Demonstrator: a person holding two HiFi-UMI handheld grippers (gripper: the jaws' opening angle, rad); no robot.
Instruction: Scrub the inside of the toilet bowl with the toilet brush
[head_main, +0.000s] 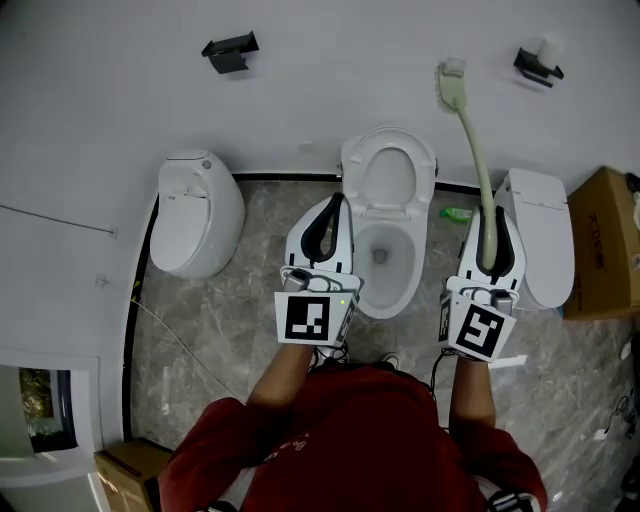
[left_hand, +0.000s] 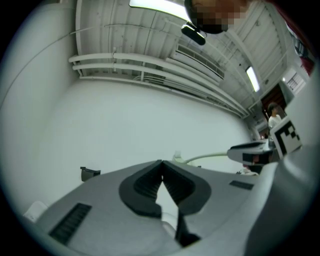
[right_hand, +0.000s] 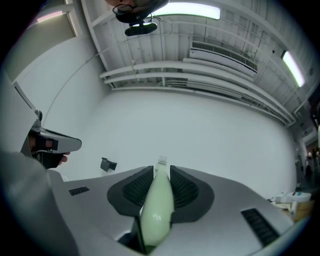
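The white toilet (head_main: 388, 215) stands against the wall with its lid up and the bowl (head_main: 383, 248) open. My right gripper (head_main: 490, 214) is to the right of the bowl, shut on the pale green handle of the toilet brush (head_main: 474, 140). The brush points up and away, its head (head_main: 451, 82) in front of the wall, outside the bowl. In the right gripper view the handle (right_hand: 157, 205) runs between the pads out past my right gripper (right_hand: 161, 172). My left gripper (head_main: 338, 200) hangs over the bowl's left rim; its jaws meet at the tips of my left gripper (left_hand: 161, 163) and hold nothing.
A second white toilet (head_main: 198, 212) stands at the left and a third (head_main: 542, 235) at the right. A cardboard box (head_main: 605, 245) sits at the far right. Two black brackets (head_main: 231, 50) (head_main: 537, 66) are on the wall. A small green item (head_main: 456, 213) lies by the toilet's base.
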